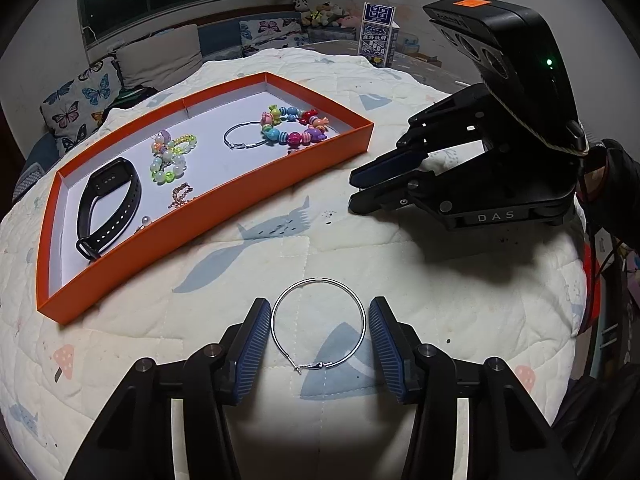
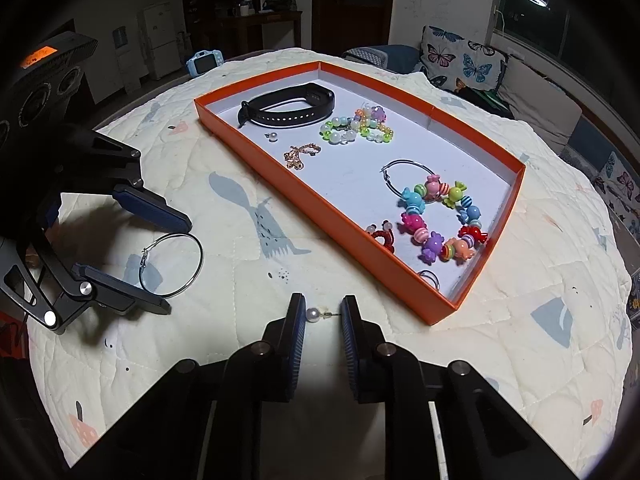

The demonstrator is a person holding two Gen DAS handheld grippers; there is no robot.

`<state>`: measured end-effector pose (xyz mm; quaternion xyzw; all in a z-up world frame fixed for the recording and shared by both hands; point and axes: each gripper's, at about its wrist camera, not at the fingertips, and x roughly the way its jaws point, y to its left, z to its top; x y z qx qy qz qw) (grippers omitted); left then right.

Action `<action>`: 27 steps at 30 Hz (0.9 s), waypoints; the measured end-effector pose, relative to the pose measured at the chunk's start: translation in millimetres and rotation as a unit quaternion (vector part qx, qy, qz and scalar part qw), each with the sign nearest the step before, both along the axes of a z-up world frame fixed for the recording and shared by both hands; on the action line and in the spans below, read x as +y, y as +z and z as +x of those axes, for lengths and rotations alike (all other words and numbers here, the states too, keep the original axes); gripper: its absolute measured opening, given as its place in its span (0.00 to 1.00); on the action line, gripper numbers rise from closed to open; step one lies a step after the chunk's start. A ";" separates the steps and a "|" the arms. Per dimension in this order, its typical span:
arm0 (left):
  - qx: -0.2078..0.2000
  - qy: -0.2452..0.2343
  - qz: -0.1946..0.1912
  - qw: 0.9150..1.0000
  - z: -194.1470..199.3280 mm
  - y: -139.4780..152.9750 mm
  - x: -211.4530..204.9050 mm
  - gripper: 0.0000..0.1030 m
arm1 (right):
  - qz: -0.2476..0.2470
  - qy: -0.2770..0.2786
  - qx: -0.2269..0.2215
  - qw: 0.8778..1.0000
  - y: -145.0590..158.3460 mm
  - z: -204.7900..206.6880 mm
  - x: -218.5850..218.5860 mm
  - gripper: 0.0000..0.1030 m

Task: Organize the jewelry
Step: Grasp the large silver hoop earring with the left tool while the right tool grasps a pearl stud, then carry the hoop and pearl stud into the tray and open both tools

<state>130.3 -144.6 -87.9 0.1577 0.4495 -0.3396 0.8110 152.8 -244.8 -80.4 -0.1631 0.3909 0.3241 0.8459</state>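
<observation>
The quilted table cover [image 1: 328, 240] spreads under everything, soft and padded, so small items sink a little into it. Ahead and to the left of the left gripper [image 1: 319, 330] sits the orange tray [image 1: 224, 196], already holding a black watch band [image 1: 108, 208], bead bracelets [image 1: 294, 128], a thin chain [image 1: 182, 196] and one hoop earring [image 1: 244, 136]. From the right gripper [image 2: 323, 314] the same tray [image 2: 320, 216] lies ahead and to the right.

Still outside the tray, the second hoop earring [image 1: 319, 322] lies flat on the cover directly between the left gripper's fingers, which stand wide apart on either side of the ring, near it but not clearly touching. It is a thin silver wire circle with a clasp at the near edge. It looks very light and springy; squeezing across it would likely flex it, and it may slide on the ribbed pads, so a gentle pinch across the wire seems wisest.

Smallest is the pearl stud [image 2: 313, 314], a round white bead on a short pin, lying between the right gripper's fingers. These stand slightly apart, the bead against the left pad, the pin tip reaching toward the right pad; I cannot tell whether it is truly clamped. It is tiny, smooth and liable to roll or pop free, so the bead itself is the place to grip.
</observation>
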 end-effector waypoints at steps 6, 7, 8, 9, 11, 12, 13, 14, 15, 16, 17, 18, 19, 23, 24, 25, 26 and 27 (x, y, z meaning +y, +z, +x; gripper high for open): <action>-0.001 0.013 -0.007 1.000 -1.2 1.2 1.9 0.50 | 0.015 -0.024 0.004 1.000 0.7 -1.5 -1.2 0.20; -0.002 0.015 -0.007 1.000 -1.5 1.5 2.0 0.50 | 0.017 -0.028 0.004 0.999 1.1 -2.3 -1.2 0.20; -0.002 0.017 -0.008 1.000 -1.7 1.8 2.0 0.50 | 0.018 -0.031 0.004 0.999 1.5 -3.2 -0.7 0.20; -0.001 0.019 -0.010 1.000 -1.8 2.3 2.4 0.50 | 0.019 -0.034 0.005 0.999 1.7 -3.7 -0.8 0.20; 0.001 0.026 -0.015 1.000 -1.4 4.2 4.6 0.50 | 0.023 -0.043 0.007 0.999 2.7 -6.0 -1.2 0.20; 0.000 0.029 -0.017 0.999 -1.8 5.2 5.2 0.50 | 0.026 -0.046 0.008 0.999 3.2 -6.8 -1.4 0.20; -0.001 0.032 -0.018 0.999 -2.2 6.9 6.3 0.50 | 0.030 -0.050 0.009 0.998 4.1 -8.2 -1.7 0.20; -0.002 0.036 -0.018 0.999 -2.4 8.2 7.1 0.50 | 0.032 -0.053 0.009 0.998 4.9 -9.2 -2.1 0.20; -0.004 0.040 -0.020 0.999 -2.6 10.3 8.2 0.50 | 0.035 -0.060 0.009 0.998 6.2 -10.6 -2.6 0.20; -0.006 0.043 -0.022 0.999 -3.4 13.0 9.4 0.50 | 0.038 -0.065 0.009 0.997 7.5 -11.7 -3.0 0.20; -0.008 0.047 -0.024 0.999 -3.6 15.6 10.7 0.50 | 0.042 -0.069 0.010 0.997 8.9 -12.6 -2.9 0.20; -0.010 0.051 -0.027 0.998 -3.9 17.9 11.8 0.50 | 0.047 -0.075 0.009 0.996 10.9 -13.6 -3.5 0.20; -0.015 0.057 -0.030 0.998 -4.0 21.5 13.8 0.50 | 0.051 -0.084 0.007 0.995 13.3 -14.7 -4.1 0.20; -0.025 0.082 -0.039 0.995 -1.0 32.0 21.1 0.50 | 0.062 -0.109 0.000 0.992 21.5 -18.2 -5.4 0.20; -0.027 0.088 -0.041 0.995 0.3 34.2 23.2 0.50 | 0.064 -0.114 -0.002 0.991 24.1 -19.6 -5.4 0.20; -0.028 0.093 -0.043 0.994 1.3 36.1 25.5 0.50 | 0.066 -0.119 -0.005 0.991 26.5 -20.6 -5.1 0.20; -0.031 0.099 -0.045 0.994 2.5 39.0 27.8 0.50 | 0.068 -0.125 -0.009 0.990 29.8 -21.9 -5.3 0.20; -0.033 0.105 -0.048 0.993 3.6 42.2 29.9 0.50 | 0.070 -0.128 -0.011 0.989 31.4 -22.3 -5.0 0.20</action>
